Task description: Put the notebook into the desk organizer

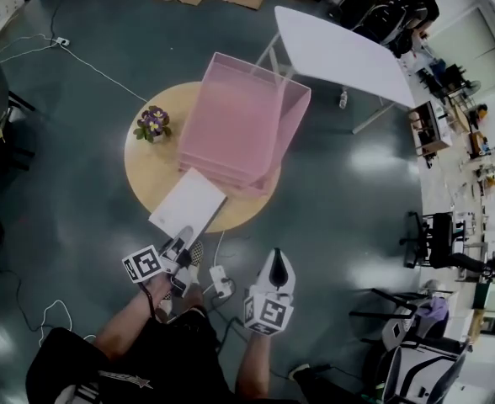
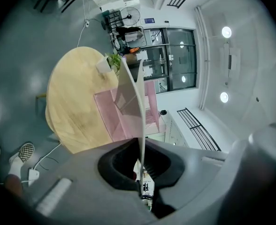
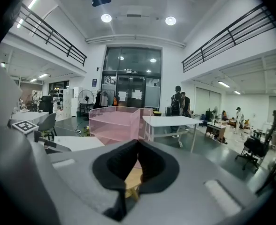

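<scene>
The white notebook (image 1: 188,204) lies tilted over the near rim of the round wooden table (image 1: 146,171). My left gripper (image 1: 183,238) is shut on its near edge. In the left gripper view the notebook (image 2: 133,97) shows edge-on as a thin sheet rising from the closed left gripper (image 2: 140,153). The pink desk organizer (image 1: 239,124) stands on the table just beyond it, its open shelves facing me (image 3: 114,123). My right gripper (image 1: 279,262) hangs over the floor to the right of the notebook. The right gripper (image 3: 137,146) is shut with nothing in it.
A small potted plant (image 1: 152,123) sits at the table's left side. A white folding table (image 1: 340,53) stands behind the organizer on the right. A power strip (image 1: 220,284) and cables lie on the floor near my feet. Office chairs (image 1: 437,238) stand at the right.
</scene>
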